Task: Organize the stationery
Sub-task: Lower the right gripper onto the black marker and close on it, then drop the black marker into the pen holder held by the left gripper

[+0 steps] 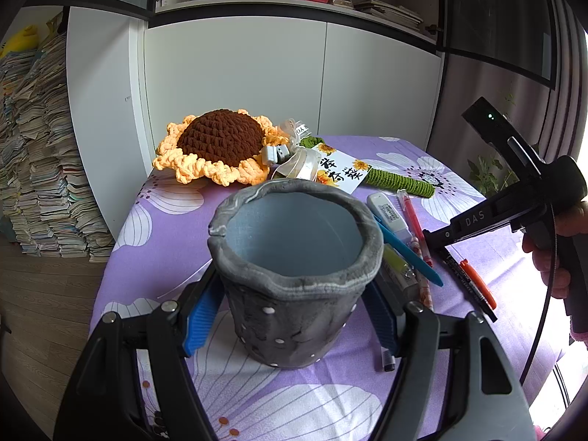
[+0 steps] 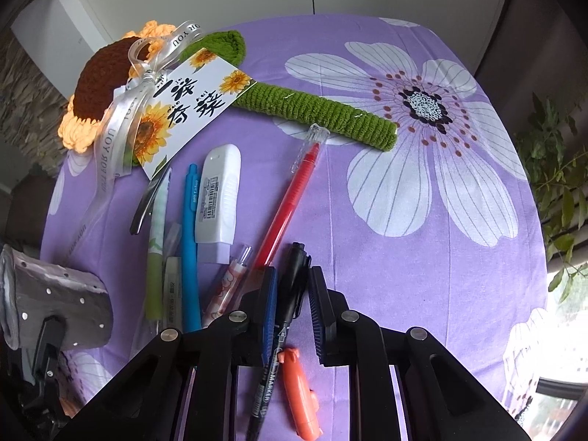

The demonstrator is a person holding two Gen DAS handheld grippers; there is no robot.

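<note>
Here the left gripper (image 1: 294,316) holds the grey felt pen pot (image 1: 294,257) upright on the bench (image 2: 386,257), fingers pressed against its sides. The right gripper (image 2: 292,312) straddles the black marker (image 2: 283,316), fingers narrowed but showing a gap on the right. Best to centre, close fully, then lift straight. The marker's lower end is cut off; whether the left pad touches it is unclear.

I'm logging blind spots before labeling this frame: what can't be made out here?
- Right wrist view: black marker, lower barrel hidden by the right hand-held gripper.
- Left wrist view: grey pen holder, base hidden by its wall; it hides part of the teal pen.
</note>
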